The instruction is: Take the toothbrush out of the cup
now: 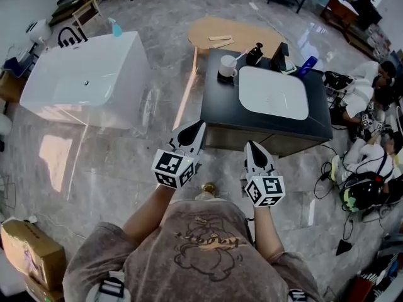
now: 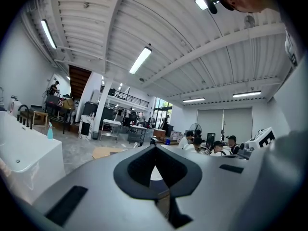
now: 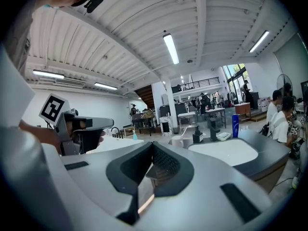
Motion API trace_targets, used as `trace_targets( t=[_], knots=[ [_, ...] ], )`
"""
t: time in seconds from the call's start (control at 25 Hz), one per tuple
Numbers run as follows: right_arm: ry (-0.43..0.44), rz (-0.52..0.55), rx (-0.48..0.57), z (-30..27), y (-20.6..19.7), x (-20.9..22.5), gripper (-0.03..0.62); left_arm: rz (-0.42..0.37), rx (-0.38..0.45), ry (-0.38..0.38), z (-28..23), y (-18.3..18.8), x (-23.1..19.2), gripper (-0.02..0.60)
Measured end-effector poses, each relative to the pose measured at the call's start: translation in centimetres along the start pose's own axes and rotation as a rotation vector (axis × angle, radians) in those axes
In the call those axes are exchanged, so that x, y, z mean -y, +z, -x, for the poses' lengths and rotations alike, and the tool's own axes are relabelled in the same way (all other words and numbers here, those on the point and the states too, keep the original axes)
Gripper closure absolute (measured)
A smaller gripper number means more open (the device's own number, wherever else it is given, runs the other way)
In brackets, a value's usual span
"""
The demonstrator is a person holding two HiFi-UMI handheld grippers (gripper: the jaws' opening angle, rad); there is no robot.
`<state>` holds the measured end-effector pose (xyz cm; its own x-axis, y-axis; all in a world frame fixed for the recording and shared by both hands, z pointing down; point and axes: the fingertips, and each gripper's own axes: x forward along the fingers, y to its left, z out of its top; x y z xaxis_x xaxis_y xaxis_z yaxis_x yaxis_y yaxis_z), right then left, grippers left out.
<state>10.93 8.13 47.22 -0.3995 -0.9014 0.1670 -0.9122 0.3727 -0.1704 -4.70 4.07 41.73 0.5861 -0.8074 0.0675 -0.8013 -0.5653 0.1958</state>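
A white cup (image 1: 227, 66) stands on a dark coaster at the far left corner of a dark vanity counter (image 1: 220, 115). A toothbrush (image 1: 239, 56) leans out of it to the right. In the right gripper view the cup (image 3: 177, 141) and toothbrush (image 3: 185, 134) are small, far ahead beyond the jaws. My left gripper (image 1: 200, 126) and right gripper (image 1: 250, 145) are held side by side over the floor, short of the counter's near edge. Both point towards it. Each gripper, left (image 2: 155, 147) and right (image 3: 153, 144), has its jaws together with nothing between them.
A white basin (image 1: 273, 93) fills the counter top; a black dispenser (image 1: 255, 53) and a blue bottle (image 1: 306, 65) stand behind it. A white bathtub (image 1: 88, 80) sits to the left. Seated people and cables (image 1: 371, 131) crowd the right. A cardboard box (image 1: 31, 250) lies at the near left.
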Motion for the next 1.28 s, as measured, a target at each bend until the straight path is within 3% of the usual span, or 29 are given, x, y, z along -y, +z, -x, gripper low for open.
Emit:
trace_targets(
  t=[0.44, 0.64, 1.28],
  knots=[
    [0.069, -0.004, -0.011, -6.5, 1.9, 3.9, 0.591, 0.01, 0.009, 0.06, -6.1, 1.2, -2.8, 0.561],
    [0.067, 0.001, -0.023, -10.0, 2.0, 4.7, 0.591, 0.017, 0.006, 0.051, -9.0, 1.3, -5.4, 0.561],
    [-0.042, -0.031, -0.004, -23.9, 4.9, 9.5, 0.591, 0.025, -0.036, -0.099, -23.2, 3.9, -14.6, 0.561]
  ],
)
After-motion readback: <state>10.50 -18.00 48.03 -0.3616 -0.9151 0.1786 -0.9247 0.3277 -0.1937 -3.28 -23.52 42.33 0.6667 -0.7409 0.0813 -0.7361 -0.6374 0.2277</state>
